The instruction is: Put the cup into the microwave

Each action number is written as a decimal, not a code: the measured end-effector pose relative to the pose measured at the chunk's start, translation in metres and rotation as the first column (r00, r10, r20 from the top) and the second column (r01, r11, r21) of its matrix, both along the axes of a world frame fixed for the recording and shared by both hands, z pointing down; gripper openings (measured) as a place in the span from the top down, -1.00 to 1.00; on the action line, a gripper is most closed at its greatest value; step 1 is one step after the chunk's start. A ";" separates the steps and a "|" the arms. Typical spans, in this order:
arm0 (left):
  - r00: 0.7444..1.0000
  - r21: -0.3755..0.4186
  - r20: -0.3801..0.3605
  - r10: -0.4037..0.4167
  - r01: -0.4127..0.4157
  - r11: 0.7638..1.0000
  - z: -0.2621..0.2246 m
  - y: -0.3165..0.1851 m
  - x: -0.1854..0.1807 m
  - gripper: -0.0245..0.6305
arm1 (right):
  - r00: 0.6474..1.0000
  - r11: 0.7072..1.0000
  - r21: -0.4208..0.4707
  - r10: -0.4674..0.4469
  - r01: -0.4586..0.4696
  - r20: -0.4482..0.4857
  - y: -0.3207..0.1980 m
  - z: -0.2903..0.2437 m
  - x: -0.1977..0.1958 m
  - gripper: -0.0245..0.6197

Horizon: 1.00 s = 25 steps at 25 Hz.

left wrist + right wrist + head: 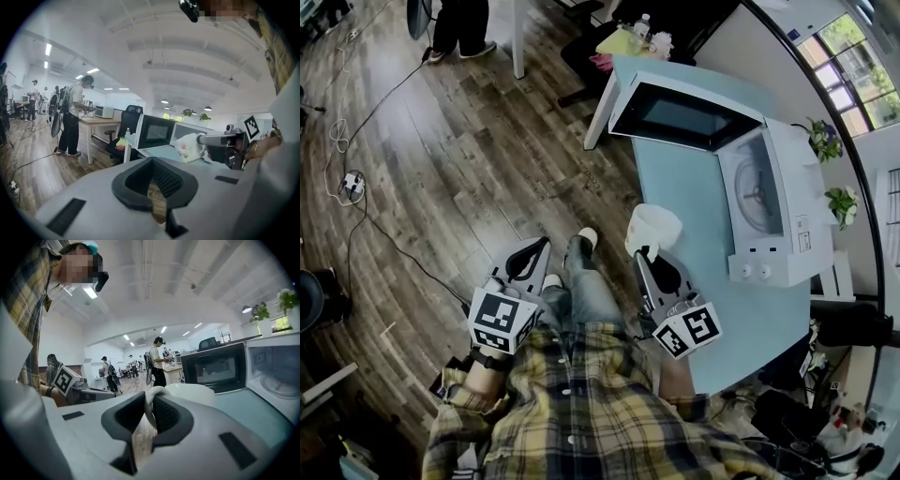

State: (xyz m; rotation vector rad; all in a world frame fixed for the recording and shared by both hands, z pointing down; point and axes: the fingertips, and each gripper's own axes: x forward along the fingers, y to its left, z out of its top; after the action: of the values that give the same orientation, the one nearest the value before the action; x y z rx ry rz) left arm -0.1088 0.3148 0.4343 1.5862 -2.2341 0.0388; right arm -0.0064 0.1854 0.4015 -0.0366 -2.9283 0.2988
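Observation:
My right gripper (643,251) is shut on the handle of a white cup (654,228), which hangs over the near edge of the light blue table (684,202). In the right gripper view the handle sits pinched between the black pads (165,414) and the cup (193,392) bulges just beyond them. The white microwave (769,192) stands on the table ahead and to the right, its door (682,114) swung wide and its turntable visible. My left gripper (531,255) hovers over the floor to the left, jaws together and empty. From the left gripper view the cup (189,146) shows at the right.
A black office chair (123,131) and a wooden desk (96,123) stand beyond the table's far end, with people (75,115) on the wood floor. Cables and a power strip (352,183) lie on the floor at left. Potted plants (825,141) sit behind the microwave.

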 end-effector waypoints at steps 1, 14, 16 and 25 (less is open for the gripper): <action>1.000 -0.001 -0.002 0.004 -0.004 1.000 0.001 -0.003 -0.003 0.95 | 1.000 1.000 -0.002 0.007 -0.007 -0.003 -0.003 0.001 -0.002 0.76; 0.995 0.006 0.024 0.095 -0.095 0.995 -0.003 -0.078 -0.048 0.95 | 0.992 0.992 -0.009 0.124 -0.123 0.023 -0.074 0.002 -0.034 0.76; 0.992 0.013 0.032 0.126 -0.126 0.992 -0.007 -0.099 -0.054 0.95 | 0.988 0.988 -0.011 0.152 -0.152 0.027 -0.091 0.001 -0.037 0.76; 0.958 0.008 0.047 0.282 -0.283 0.959 -0.023 -0.204 -0.067 0.95 | 0.951 0.952 -0.034 0.306 -0.305 0.038 -0.181 -0.008 -0.040 0.76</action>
State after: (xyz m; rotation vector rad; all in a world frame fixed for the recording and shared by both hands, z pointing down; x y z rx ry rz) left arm -0.1759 0.1107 0.4114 1.9186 -2.0262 0.1400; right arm -0.0467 0.0047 0.3932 0.4154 -2.9660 0.3883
